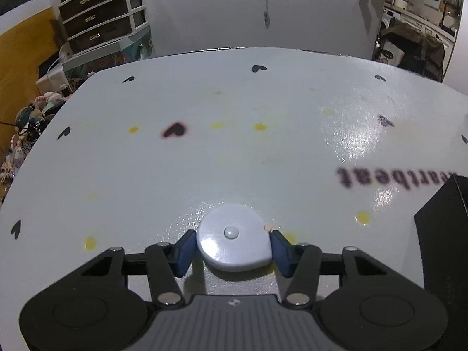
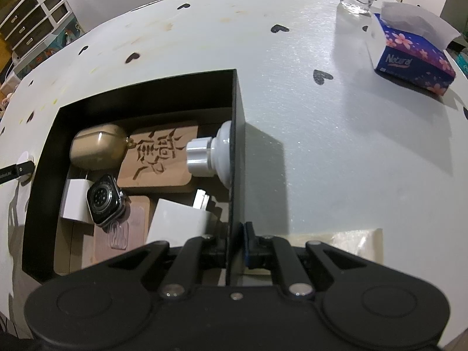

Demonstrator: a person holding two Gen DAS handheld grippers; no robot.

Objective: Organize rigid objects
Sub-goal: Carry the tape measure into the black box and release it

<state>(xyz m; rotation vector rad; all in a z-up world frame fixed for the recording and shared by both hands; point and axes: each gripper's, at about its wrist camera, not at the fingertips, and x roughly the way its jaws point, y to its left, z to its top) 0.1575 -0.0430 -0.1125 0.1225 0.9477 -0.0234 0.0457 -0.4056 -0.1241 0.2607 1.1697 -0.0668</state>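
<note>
The left gripper (image 1: 232, 244) is seen with its blue fingers (image 1: 184, 251) pressed on both sides of a white round disc (image 1: 232, 235) lying on the near counter (image 1: 204, 152). Only the right wrist view shows the black box's (image 2: 235, 152) contents; there the right gripper (image 2: 238, 245) is clamped on the box's right wall, one finger hidden behind it. A tissue box (image 2: 409, 55) stands far right.

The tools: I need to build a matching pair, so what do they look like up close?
Both match: the left tool and right tool have black linkage arms with silver pivot pins, blue pads and two round black housings. The left's centre plate is ribbed grey.
</note>
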